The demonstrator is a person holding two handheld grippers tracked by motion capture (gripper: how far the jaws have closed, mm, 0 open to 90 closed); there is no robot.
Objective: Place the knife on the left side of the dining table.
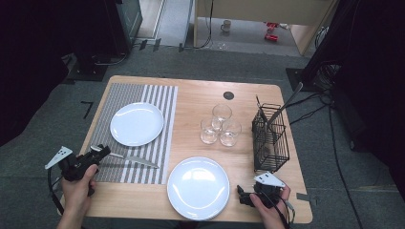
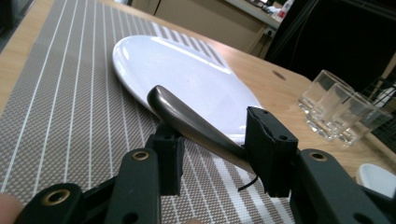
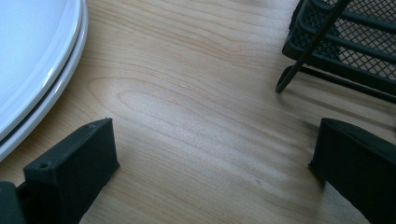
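A table knife (image 1: 131,160) lies on the striped placemat (image 1: 119,95), blade toward the table's middle. My left gripper (image 1: 98,151) is at the knife's handle end, low over the mat. In the left gripper view the grey handle (image 2: 187,121) runs slanting between the two black jaws of the left gripper (image 2: 217,135), which stand apart with a gap beside the handle. A white plate (image 2: 187,74) lies just beyond it. My right gripper (image 1: 246,194) rests at the front right of the table. The right gripper (image 3: 210,154) is wide open over bare wood, with nothing between its jaws.
A white plate (image 1: 137,124) sits on the placemat. Another white plate stack (image 1: 198,187) lies front centre, its rim (image 3: 32,56) left of the right jaws. Three glasses (image 1: 220,125) stand mid-table. A black wire basket (image 1: 271,138) holding a utensil stands at the right.
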